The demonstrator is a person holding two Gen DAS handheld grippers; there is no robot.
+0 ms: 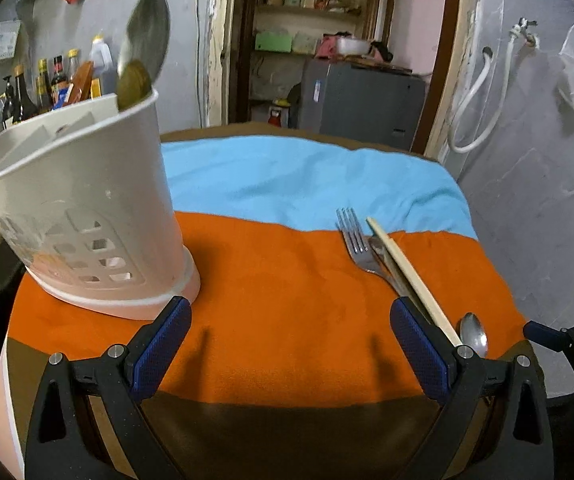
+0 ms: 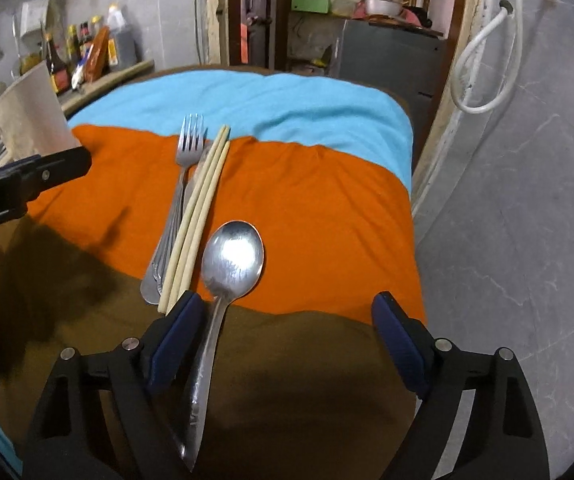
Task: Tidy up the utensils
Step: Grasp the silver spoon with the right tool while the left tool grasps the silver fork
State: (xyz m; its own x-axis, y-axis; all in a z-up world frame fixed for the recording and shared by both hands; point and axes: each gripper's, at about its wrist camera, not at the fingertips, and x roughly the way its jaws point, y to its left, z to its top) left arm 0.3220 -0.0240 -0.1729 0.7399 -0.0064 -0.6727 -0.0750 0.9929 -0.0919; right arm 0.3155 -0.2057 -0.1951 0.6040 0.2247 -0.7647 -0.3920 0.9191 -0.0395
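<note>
Left gripper [image 1: 290,344]: jaws wide apart, empty, over the orange cloth [image 1: 279,300] w/ the white utensil holder [image 1: 83,208] just beyond its left finger, near the table's left edge. Holder already carries a ladle [image 1: 147,36]. Right gripper [image 2: 287,336]: jaws spread, nothing clamped; spoon [image 2: 231,260] handle runs btwn the fingers, close to the left one. Fork [image 2: 185,176] and chopsticks [image 2: 199,216] lie side by side left of the spoon, tips toward the blue cloth [image 2: 267,100].
</note>
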